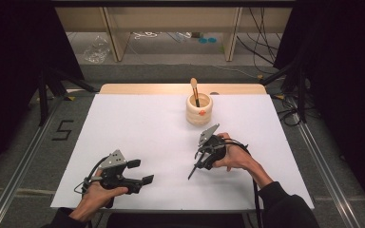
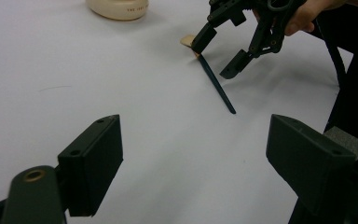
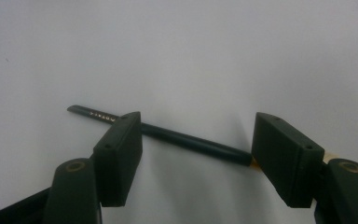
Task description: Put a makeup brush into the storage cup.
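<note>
A brush with a dark handle (image 3: pixel 191 142) and a tan head lies flat on the white table sheet (image 1: pixel 138 123). My right gripper (image 3: pixel 196 154) is open and low over it, one jaw on each side of the handle, not closed on it. The high view has that gripper (image 1: pixel 200 159) right of centre, with the handle's tip (image 1: pixel 190 175) poking out toward the front. In the left gripper view the right gripper (image 2: pixel 223 49) hovers over the brush (image 2: pixel 216 84). My left gripper (image 1: pixel 141 172) rests open at the front left, nothing between its jaws (image 2: pixel 200 154).
A cream cup (image 1: pixel 199 110) stands behind the right gripper, holding an upright brush (image 1: pixel 195 90) with a tan head; its base also appears in the left gripper view (image 2: pixel 117 7). A wooden table edge (image 1: pixel 180 88) runs behind the sheet. Cables and stands lie beyond.
</note>
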`<state>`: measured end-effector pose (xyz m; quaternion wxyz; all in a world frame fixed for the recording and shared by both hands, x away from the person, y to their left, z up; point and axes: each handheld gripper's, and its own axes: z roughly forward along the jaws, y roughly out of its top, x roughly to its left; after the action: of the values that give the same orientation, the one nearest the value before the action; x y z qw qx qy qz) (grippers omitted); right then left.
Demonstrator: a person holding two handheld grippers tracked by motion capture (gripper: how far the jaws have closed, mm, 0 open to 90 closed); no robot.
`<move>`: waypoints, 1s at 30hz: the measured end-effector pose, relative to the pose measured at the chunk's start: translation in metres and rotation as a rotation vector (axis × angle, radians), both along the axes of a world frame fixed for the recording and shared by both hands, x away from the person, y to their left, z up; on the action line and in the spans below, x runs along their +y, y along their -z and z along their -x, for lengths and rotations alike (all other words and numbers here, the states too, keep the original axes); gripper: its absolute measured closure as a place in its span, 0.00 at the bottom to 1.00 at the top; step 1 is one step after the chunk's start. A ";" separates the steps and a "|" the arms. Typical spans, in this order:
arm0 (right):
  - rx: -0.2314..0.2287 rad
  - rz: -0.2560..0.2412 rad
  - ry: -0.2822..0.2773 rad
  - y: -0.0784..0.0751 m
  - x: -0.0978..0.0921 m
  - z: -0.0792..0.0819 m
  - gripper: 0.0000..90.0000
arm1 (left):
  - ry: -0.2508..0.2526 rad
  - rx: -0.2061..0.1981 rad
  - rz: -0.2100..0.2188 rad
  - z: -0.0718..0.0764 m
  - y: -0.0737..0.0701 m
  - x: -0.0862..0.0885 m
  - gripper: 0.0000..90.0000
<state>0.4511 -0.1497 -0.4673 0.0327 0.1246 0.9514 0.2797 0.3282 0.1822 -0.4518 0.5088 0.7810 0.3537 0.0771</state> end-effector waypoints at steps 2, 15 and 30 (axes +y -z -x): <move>-0.002 0.008 -0.005 0.001 0.000 0.000 0.38 | -0.001 0.003 0.001 0.000 0.000 0.000 0.21; -0.001 0.049 -0.016 0.002 0.002 0.001 0.46 | 0.002 0.004 0.017 0.000 0.000 0.000 0.21; 0.003 0.138 0.006 -0.004 0.004 -0.001 0.64 | 0.002 0.003 0.014 0.000 0.001 0.000 0.21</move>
<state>0.4524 -0.1462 -0.4633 0.0407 0.1253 0.9681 0.2129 0.3285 0.1824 -0.4523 0.5138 0.7780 0.3542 0.0727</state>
